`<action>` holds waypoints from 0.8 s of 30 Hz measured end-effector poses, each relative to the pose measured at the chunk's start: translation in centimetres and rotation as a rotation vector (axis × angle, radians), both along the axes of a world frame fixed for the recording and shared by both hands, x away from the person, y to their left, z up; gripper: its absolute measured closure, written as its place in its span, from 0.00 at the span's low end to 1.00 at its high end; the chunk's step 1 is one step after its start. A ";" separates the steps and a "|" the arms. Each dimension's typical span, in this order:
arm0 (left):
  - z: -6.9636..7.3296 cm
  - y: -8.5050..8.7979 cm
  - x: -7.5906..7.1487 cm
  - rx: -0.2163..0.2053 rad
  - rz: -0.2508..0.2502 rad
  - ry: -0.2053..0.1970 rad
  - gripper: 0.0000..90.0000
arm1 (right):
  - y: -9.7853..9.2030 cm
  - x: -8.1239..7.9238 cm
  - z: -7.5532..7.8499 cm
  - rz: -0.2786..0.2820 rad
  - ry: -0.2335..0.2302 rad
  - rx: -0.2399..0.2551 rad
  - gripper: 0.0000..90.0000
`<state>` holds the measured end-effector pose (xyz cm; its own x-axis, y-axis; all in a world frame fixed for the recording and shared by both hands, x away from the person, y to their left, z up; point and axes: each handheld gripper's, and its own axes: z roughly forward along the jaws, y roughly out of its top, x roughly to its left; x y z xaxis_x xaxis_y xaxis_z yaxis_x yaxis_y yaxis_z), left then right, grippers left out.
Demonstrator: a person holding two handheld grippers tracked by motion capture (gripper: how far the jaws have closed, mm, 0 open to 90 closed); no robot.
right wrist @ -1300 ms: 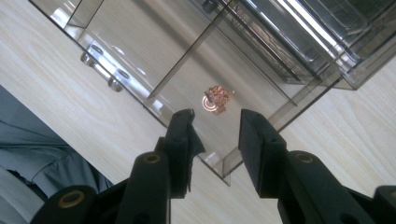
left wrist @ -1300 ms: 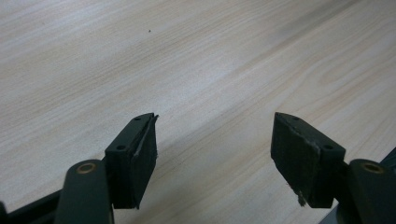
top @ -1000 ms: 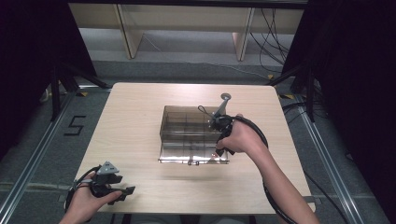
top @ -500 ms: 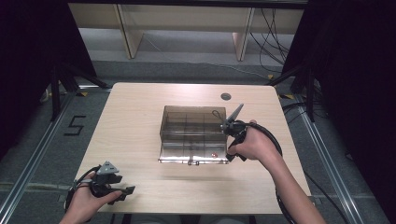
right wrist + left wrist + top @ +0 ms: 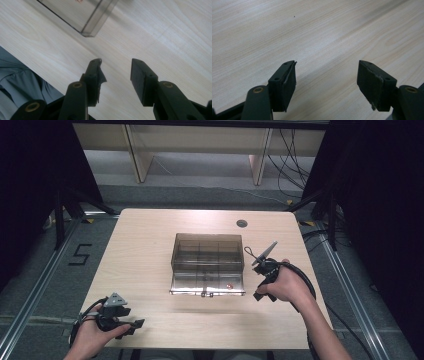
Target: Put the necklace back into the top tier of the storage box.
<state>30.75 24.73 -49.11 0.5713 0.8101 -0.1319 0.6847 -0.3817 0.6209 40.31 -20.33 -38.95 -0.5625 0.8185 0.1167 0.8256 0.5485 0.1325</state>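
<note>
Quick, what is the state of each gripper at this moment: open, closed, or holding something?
Left gripper: open, holding nothing, over bare table.
Right gripper: open, holding nothing, beside the clear box.

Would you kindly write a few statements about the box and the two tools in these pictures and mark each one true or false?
1. The clear box stands near the middle of the table. True.
2. The right tool is shut on the box. False: its jaws are apart with nothing between them, over bare wood beside the box.
3. The left tool is open. True.
4. The left tool rests against the box. False: it is near the table's front left corner, well apart from the box.
5. A small reddish thing lies inside the box. True.
</note>
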 end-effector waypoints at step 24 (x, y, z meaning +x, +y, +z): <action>0.1 0.2 0.2 0.030 -0.006 -0.020 0.35 | -5.5 -1.8 -5.8 -0.098 0.040 0.038 0.63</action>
